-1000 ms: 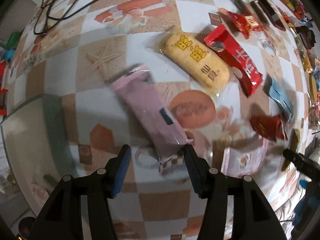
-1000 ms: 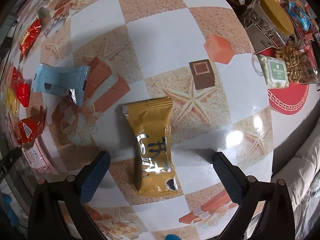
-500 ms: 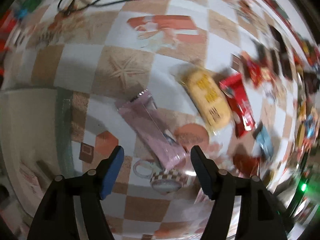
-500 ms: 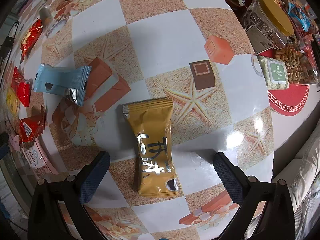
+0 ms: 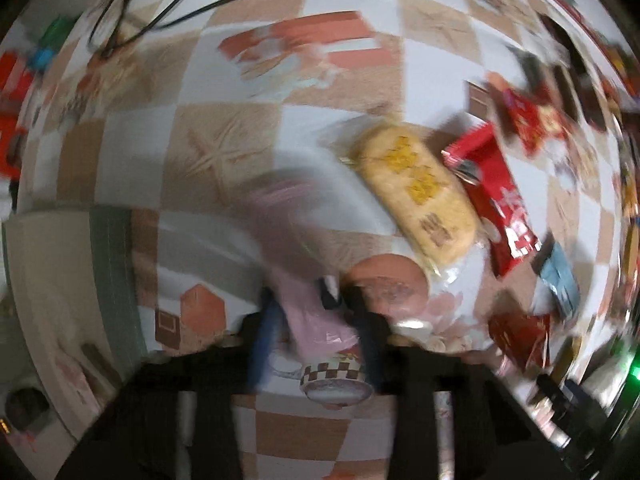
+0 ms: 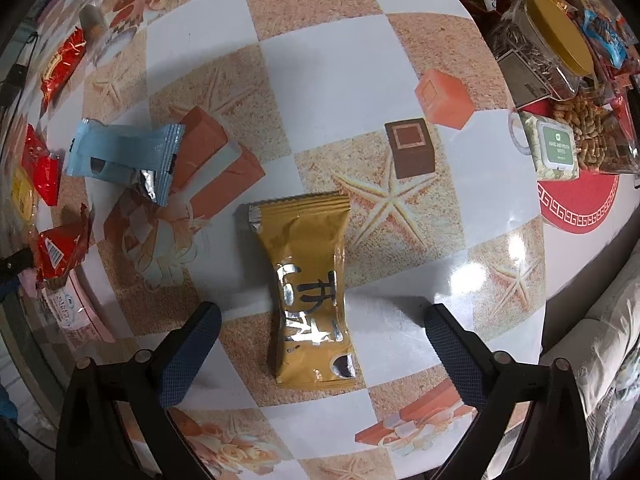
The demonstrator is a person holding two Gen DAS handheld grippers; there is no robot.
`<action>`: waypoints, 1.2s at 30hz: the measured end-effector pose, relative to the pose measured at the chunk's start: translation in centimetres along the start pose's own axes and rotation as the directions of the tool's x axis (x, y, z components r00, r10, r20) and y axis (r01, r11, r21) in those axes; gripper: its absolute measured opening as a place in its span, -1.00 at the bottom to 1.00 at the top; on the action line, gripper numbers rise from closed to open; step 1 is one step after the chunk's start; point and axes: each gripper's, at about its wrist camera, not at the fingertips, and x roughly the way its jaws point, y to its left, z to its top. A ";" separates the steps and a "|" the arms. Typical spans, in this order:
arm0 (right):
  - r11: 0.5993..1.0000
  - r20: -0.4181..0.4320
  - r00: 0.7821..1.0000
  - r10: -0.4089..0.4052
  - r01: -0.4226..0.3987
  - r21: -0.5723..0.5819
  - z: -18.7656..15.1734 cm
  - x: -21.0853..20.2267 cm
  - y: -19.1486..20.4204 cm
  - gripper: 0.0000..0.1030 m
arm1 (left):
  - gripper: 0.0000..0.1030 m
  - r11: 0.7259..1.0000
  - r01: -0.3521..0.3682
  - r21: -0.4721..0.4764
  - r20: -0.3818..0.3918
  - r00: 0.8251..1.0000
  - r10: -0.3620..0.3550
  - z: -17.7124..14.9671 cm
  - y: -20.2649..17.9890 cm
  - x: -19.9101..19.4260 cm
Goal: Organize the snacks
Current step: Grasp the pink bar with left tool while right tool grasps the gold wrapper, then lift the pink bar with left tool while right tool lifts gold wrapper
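Note:
In the left wrist view my left gripper [image 5: 316,312] points down and its jaws are closing on the near end of a long pink snack packet [image 5: 288,236]. The blurred packet hangs slanted above the tablecloth. Beyond it lie a yellow cake packet [image 5: 416,192] and a red packet [image 5: 500,200]. In the right wrist view a gold snack packet [image 6: 308,280] lies flat between the wide fingers of my right gripper [image 6: 322,312]. Those jaws are closing slightly, and the pads stand well clear of the packet.
A light blue packet [image 6: 124,156] and small red packets [image 6: 60,252] lie left of the gold one. A yellow-lidded jar [image 6: 556,36], a wipes pack [image 6: 556,152] and peanuts [image 6: 596,132] crowd the far right. Black cables [image 5: 160,12] run across the far cloth. The table's edge [image 5: 112,264] is at the left.
The left gripper went from open around the pink packet's end to shut on it, and the packet has come up off the cloth. The right gripper's fingers drew in a little.

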 end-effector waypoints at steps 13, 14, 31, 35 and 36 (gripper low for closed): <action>0.990 0.023 0.999 0.043 -0.040 -0.137 -2.9 -1.6 4.5 -0.51 | -0.50 0.956 -0.029 0.292 -0.012 0.999 0.033 -9.6 -1.3 -0.7; 0.985 0.015 0.999 0.046 -0.043 -0.166 -4.1 -1.5 5.5 -0.51 | -0.50 0.951 -0.026 0.309 -0.017 0.999 0.033 -10.8 -1.1 -0.8; 0.968 -0.077 0.992 0.098 -0.113 -0.223 -9.7 -0.6 9.8 -0.50 | -0.45 0.931 -0.035 0.363 -0.015 0.999 0.043 -14.6 -0.4 -1.1; 0.968 -0.075 0.995 0.066 -0.082 -0.236 -9.0 -0.7 9.9 -0.50 | -0.45 0.933 -0.035 0.358 -0.015 0.999 0.043 -15.2 0.0 -2.0; 0.969 -0.075 0.995 0.062 -0.078 -0.236 -8.9 -0.7 9.9 -0.50 | -0.45 0.933 -0.035 0.358 -0.015 0.999 0.043 -15.3 -0.1 -1.6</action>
